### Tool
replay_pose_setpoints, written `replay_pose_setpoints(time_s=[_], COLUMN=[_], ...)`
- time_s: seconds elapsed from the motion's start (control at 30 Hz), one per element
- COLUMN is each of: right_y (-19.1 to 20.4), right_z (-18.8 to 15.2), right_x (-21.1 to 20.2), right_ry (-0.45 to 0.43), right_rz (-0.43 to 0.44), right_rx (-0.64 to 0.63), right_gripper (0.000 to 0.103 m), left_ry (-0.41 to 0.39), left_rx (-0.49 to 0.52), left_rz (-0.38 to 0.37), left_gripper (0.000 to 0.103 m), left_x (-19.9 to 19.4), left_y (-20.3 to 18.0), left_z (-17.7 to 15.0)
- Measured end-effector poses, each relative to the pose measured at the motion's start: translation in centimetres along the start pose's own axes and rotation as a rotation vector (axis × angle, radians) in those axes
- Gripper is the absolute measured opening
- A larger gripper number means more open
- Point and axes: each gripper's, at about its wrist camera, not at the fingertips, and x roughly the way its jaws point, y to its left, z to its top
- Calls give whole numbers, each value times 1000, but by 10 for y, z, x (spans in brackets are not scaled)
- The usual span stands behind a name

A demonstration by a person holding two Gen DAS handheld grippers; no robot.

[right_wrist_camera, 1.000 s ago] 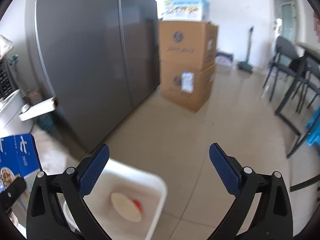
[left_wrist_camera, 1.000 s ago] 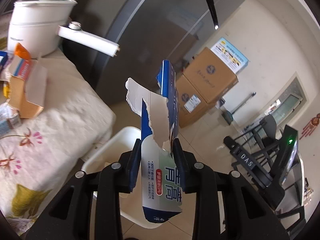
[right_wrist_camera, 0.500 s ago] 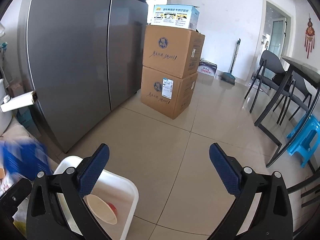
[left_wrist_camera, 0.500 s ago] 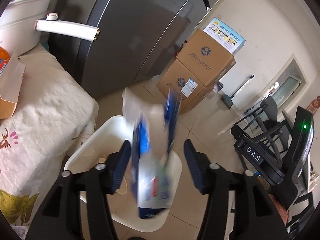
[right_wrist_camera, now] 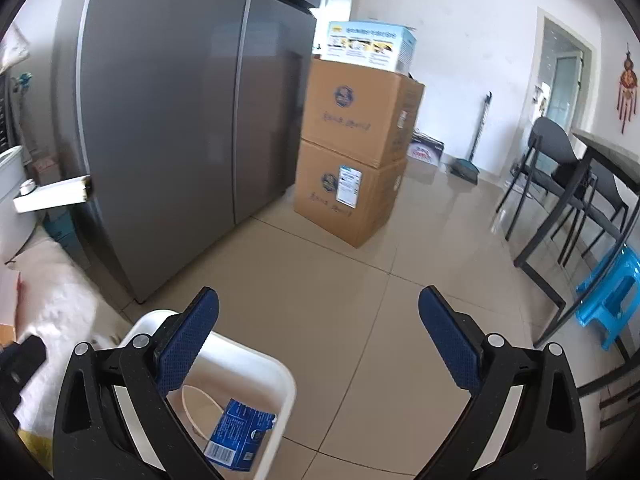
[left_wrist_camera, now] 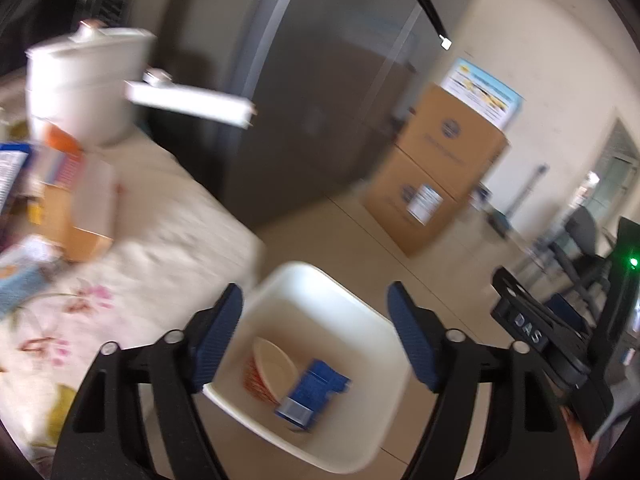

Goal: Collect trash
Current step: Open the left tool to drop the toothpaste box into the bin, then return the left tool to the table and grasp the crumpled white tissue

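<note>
Grey fridge doors (right_wrist_camera: 180,128) fill the ten o'clock side of the right wrist view, stacked cardboard boxes (right_wrist_camera: 356,148) at one o'clock. Below, the white bin (left_wrist_camera: 320,364) stands on the tiled floor beside the cloth-covered desk (left_wrist_camera: 132,264). The blue carton (left_wrist_camera: 314,394), a second ago clamped in the left gripper (left_wrist_camera: 316,340), now lies inside the bin against a paper bowl (left_wrist_camera: 274,364). Its jaws have just been opening and stand released, empty. The right gripper (right_wrist_camera: 320,340) hangs wide apart, empty as before.
</note>
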Motion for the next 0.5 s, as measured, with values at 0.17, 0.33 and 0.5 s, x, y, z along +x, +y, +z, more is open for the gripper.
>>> replay_pose_setpoints(time_s=[0.17,0.33,0.5], right_y=[23,57,93], right_z=[2,0,-4], right_x=[-19,-42,-60], right_ry=[-38,-67,-98], right_rz=[60,143,200], right_rx=[-17,-56,-121], right_gripper=[96,96,96], left_ry=[-55,-93,-111], left_rx=[-8,-37,-83], left_rz=[106,198,279], left_gripper=[77,77,77], left_x=[-22,-43,-64], left_y=[18,45,78], left_z=[7,11,13])
